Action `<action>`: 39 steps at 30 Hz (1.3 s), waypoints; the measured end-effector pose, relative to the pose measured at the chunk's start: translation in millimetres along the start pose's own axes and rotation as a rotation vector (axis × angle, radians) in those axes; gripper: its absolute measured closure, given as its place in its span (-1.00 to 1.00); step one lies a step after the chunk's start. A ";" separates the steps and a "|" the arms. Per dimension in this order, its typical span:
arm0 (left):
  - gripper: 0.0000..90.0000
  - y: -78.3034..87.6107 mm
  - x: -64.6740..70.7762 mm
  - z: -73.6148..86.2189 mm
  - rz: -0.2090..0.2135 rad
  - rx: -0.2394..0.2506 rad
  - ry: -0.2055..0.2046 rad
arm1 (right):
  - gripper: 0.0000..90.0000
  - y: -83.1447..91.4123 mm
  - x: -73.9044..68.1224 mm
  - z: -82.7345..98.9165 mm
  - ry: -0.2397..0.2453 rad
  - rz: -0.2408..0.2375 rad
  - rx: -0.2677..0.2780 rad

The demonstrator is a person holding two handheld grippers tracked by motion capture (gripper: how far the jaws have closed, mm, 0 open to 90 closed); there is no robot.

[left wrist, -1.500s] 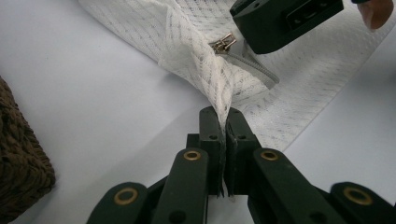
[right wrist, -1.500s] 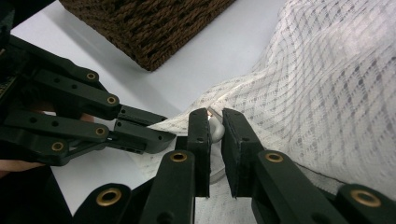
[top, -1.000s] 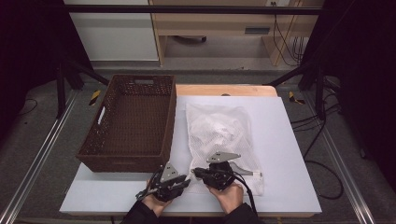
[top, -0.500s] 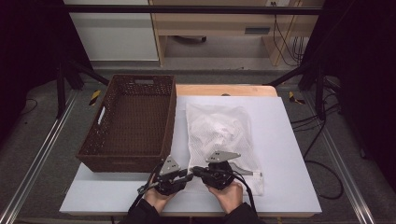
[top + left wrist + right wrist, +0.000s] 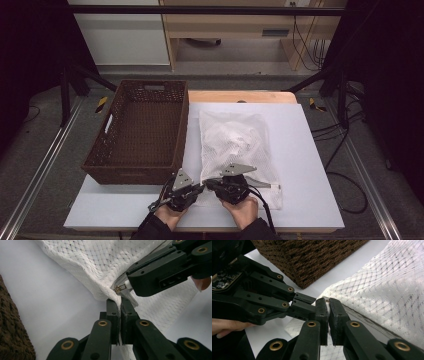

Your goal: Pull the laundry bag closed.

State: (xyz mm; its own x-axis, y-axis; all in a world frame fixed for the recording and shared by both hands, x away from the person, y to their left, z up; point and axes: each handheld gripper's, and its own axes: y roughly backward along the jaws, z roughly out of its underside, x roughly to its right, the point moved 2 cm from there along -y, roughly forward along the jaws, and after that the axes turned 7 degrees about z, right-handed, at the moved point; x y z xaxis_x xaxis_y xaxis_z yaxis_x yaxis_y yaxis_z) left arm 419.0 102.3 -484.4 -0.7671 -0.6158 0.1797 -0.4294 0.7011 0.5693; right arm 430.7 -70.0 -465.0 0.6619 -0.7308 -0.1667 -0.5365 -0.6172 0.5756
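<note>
We see a white table (image 5: 310,165) with a strip of bare wooden board (image 5: 240,96) showing along its far edge. On the table's left part stands a dark brown woven basket (image 5: 140,132), its near left corner reaching just past the table's left edge. Just beside it, on the middle of the table, lies a white mesh bag (image 5: 235,145) with something pale bundled inside; its long side runs from near the far edge to close by the near edge.
</note>
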 end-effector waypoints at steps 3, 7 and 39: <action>0.91 1.8 0.4 -0.5 -0.002 0.003 0.003 | 0.91 0.5 0.4 0.3 -0.006 0.004 0.001; 0.92 3.1 0.7 -1.5 -0.019 -0.001 0.008 | 0.92 0.6 1.6 1.6 -0.029 0.003 0.001; 0.95 20.5 1.1 -4.2 -0.038 0.030 0.003 | 0.92 3.3 15.3 9.5 -0.095 0.056 -0.012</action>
State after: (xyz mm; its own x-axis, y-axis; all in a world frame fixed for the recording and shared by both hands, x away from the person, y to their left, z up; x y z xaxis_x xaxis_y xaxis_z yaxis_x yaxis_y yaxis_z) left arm 411.4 114.5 -469.2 -0.7486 -0.6433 0.1606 -0.4723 0.6874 0.5518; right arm 434.1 -86.0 -473.2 0.5777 -0.7891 -0.2088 -0.5650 -0.5712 0.5954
